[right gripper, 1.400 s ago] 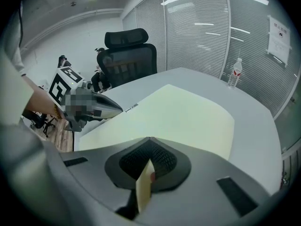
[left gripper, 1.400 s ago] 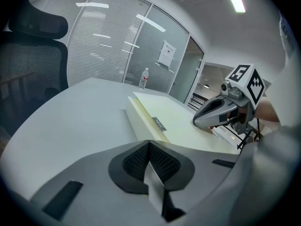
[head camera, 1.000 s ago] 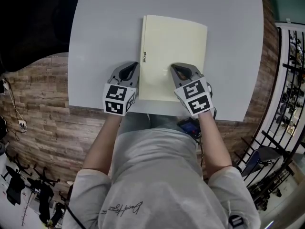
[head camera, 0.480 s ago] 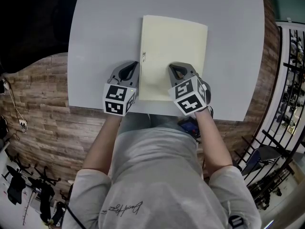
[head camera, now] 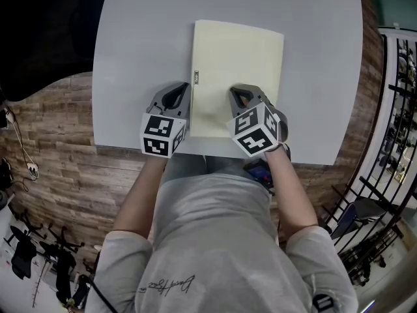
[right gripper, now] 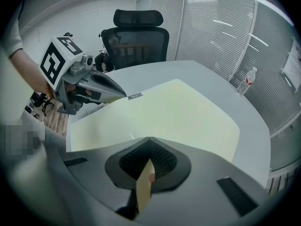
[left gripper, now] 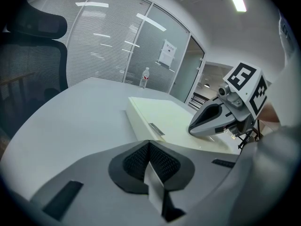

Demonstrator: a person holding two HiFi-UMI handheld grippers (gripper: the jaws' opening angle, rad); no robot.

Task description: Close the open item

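Overlapping folder (head camera: pixel 238 64) near edge: right claw (head camera: pixel 237 92) closed, seemingly empty | left claw (head camera: pixel 177 91) closed beside left edge

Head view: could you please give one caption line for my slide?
Closed pale yellow folder on a grey table, left gripper beside its spine, right gripper shut above its cover.

No words here can be read. The little label (head camera: pixel 197 77) on the pale yellow folder (head camera: pixel 238 70) is too tiny. The curly writing (head camera: pixel 167 283) on the shirt (head camera: pixel 215 240) is too blurry.
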